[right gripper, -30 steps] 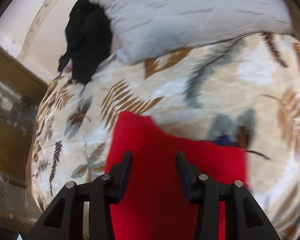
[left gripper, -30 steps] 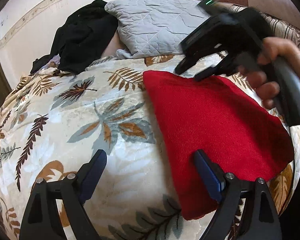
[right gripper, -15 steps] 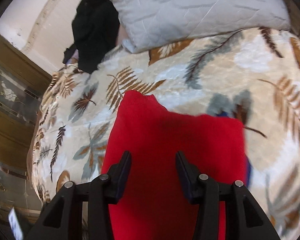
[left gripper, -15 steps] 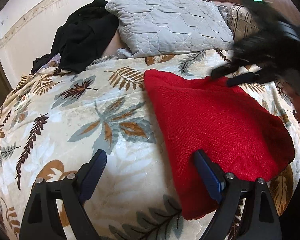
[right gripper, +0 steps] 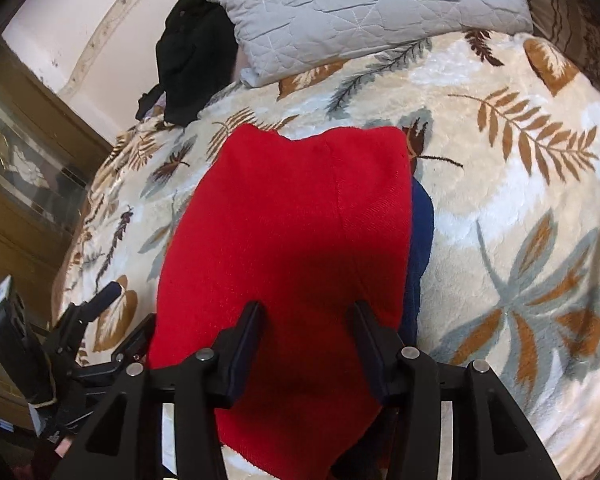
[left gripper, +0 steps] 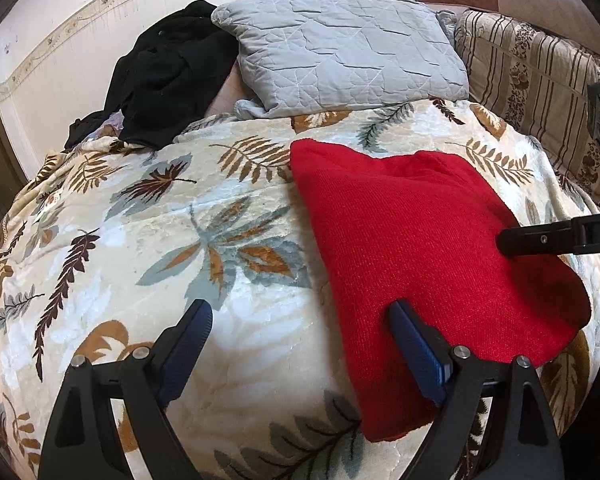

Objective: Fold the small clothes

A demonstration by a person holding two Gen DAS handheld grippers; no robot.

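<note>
A red knit garment (left gripper: 420,240) lies flat on the leaf-print blanket (left gripper: 180,240); it also shows in the right wrist view (right gripper: 292,240), with a dark blue piece (right gripper: 420,232) showing from under its right edge. My left gripper (left gripper: 300,344) is open and empty, its right finger over the garment's near left edge. My right gripper (right gripper: 308,344) is open and empty, hovering over the garment's near end. One right gripper finger (left gripper: 548,236) enters the left wrist view from the right.
A grey quilted pillow (left gripper: 340,48) and a heap of black clothes (left gripper: 168,76) lie at the head of the bed. A striped cushion (left gripper: 532,72) sits at the far right. A wooden cabinet with glass (right gripper: 24,168) stands left of the bed.
My right gripper has pulled back from the garment's far edge to its near right side. The left gripper has stayed still and open. The garment has not moved.
</note>
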